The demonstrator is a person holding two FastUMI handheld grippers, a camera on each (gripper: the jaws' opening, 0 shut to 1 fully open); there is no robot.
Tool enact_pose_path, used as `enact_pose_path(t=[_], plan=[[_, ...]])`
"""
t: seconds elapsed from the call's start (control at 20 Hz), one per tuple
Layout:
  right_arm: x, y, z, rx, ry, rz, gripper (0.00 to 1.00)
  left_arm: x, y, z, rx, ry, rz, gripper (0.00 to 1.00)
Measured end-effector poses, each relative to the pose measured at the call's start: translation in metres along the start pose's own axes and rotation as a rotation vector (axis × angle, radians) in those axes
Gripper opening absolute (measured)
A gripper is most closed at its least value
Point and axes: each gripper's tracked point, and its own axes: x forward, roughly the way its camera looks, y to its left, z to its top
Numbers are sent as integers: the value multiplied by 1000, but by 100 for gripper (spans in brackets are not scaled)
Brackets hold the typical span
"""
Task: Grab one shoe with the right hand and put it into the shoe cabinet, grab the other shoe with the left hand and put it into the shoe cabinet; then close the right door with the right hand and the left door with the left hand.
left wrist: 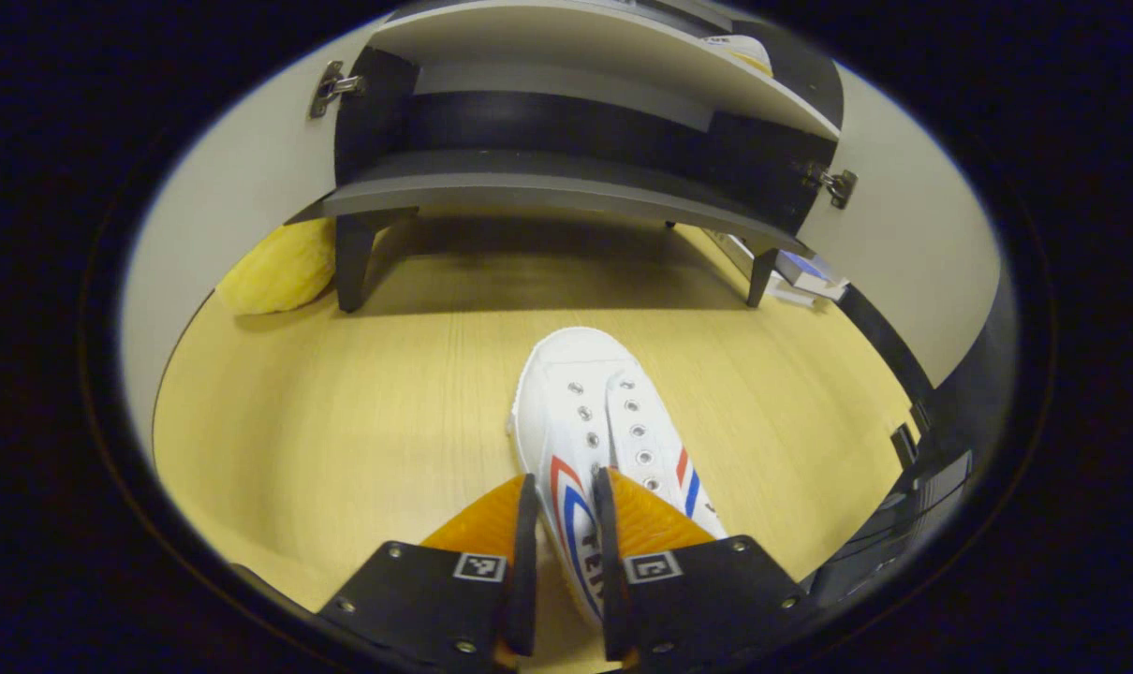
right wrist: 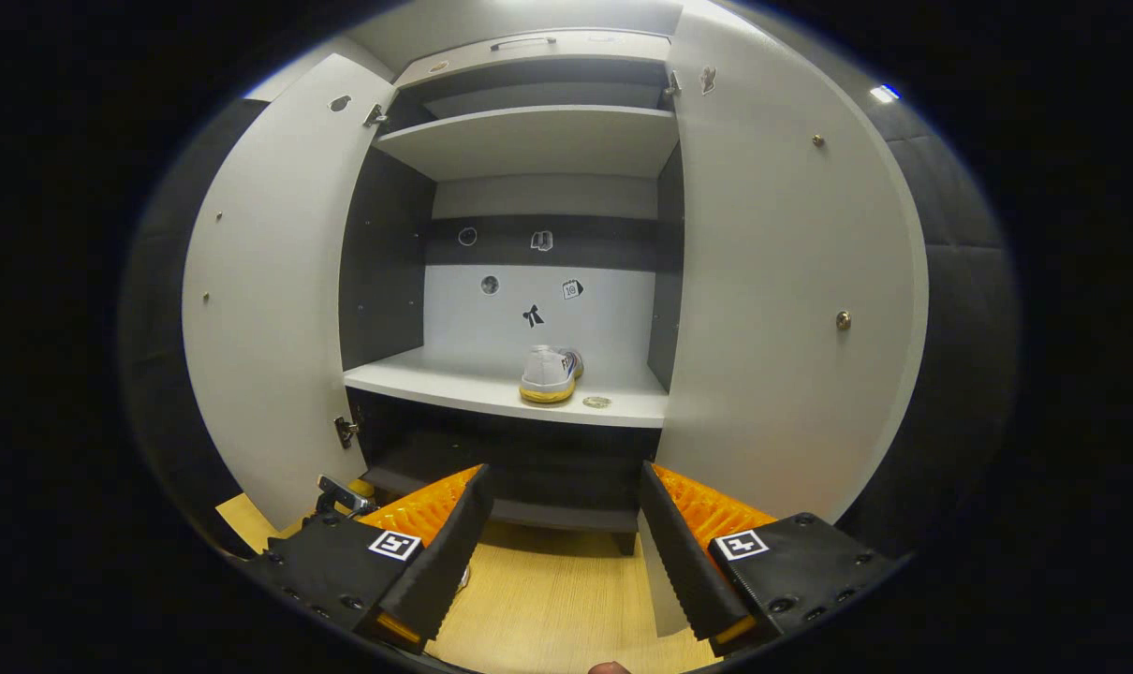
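At the bottom of the left gripper view, my left gripper (left wrist: 566,534) pinches the white sneaker (left wrist: 596,426) at its side wall, toe pointing away toward the shoe cabinet (left wrist: 529,187) above. My right gripper (right wrist: 562,524) gapes wide, empty; the other sneaker (right wrist: 548,374) sits mid-frame on the shelf (right wrist: 435,382).

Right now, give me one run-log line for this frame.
stage: second shoe pickup | left gripper: jaws around white shoe on floor | right gripper: open, empty | first shoe: on cabinet shelf | doors: both open

One shoe (right wrist: 549,373) sits on the cabinet's middle shelf (right wrist: 492,386); the other shoe (left wrist: 604,440) lies on the floor (left wrist: 342,421) before the cabinet (left wrist: 548,187)
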Motion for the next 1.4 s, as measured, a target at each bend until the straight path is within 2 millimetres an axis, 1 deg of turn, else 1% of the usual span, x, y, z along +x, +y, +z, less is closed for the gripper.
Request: enact_pose_path(t=[0.05,0.1,0.15,0.2,0.25,0.3,0.35,0.4,0.5,0.65,0.7,0.8,0.9,0.95,1.1,1.15,1.25,1.3,1.35,1.4], plan=[[1,2,1,0,-1,8,98,-3,1,-1,1,2,1,28],[2,3,0,-4,-1,13,97,-2,1,1,11,1,4,28],[2,5,0,-9,0,17,98,-4,3,2,13,-5,20,28],[2,6,0,-11,0,20,98,-3,1,0,20,2,25,17],[1,7,0,-10,-1,25,98,-4,4,1,33,-3,37,17],[1,7,0,-8,-1,29,97,-13,4,5,19,-19,40,10],[1,8,0,-8,-2,32,98,-4,2,3,32,-22,48,3],[0,8,0,-9,-2,32,97,-4,1,6,42,-34,55,2],[-2,7,-1,-9,-1,35,98,-7,3,13,59,-62,70,2],[-5,5,0,-13,-5,32,98,-12,3,17,71,-96,75,1],[-5,4,1,-11,-5,32,96,-13,3,20,79,-104,75,1],[-7,3,1,-9,-6,29,98,-18,3,28,90,-119,74,1],[-8,3,1,-4,-8,30,97,-24,5,35,79,-143,68,1],[-9,3,2,-4,-10,32,97,-28,6,43,78,-160,64,3],[-11,5,4,-6,-20,37,98,-49,6,67,80,-227,57,1],[-12,6,6,-6,-24,39,98,-59,8,73,78,-250,55,1],[-13,8,9,-1,-33,44,98,-81,9,97,77,-300,48,3],[-14,9,11,0,-39,45,98,-94,10,108,78,-320,45,1],[-16,8,12,-1,-46,45,98,-109,10,116,74,-338,46,2],[-17,8,14,-4,-51,45,98,-123,9,127,79,-361,41,1]])
